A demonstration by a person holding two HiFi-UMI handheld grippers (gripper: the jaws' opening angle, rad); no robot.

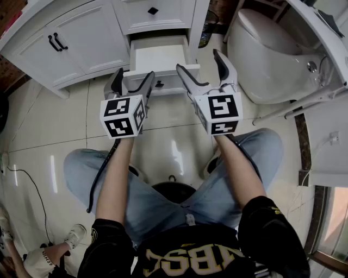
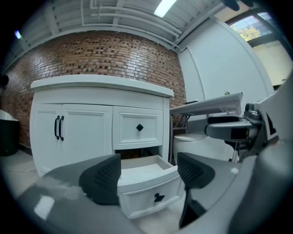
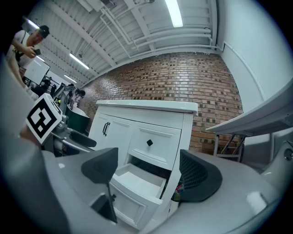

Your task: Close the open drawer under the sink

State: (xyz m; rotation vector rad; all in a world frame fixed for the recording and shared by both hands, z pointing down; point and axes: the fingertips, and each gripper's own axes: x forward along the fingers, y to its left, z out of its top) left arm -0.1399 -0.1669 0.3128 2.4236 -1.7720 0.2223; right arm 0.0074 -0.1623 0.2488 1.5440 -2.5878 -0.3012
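Note:
The white vanity's lower drawer stands pulled out and is empty inside; its front panel carries a small black knob. My left gripper hovers just short of that front, open, with nothing between its fingers. My right gripper is beside the drawer's right front corner, also open and empty. In the left gripper view the drawer shows between the spread pads of the left gripper. In the right gripper view the drawer lies low and left of the right gripper.
Above the open drawer is a shut drawer. Cabinet doors with black handles are to the left. A white toilet stands close on the right, with a folding rack beyond it. A black cable crosses the tiled floor.

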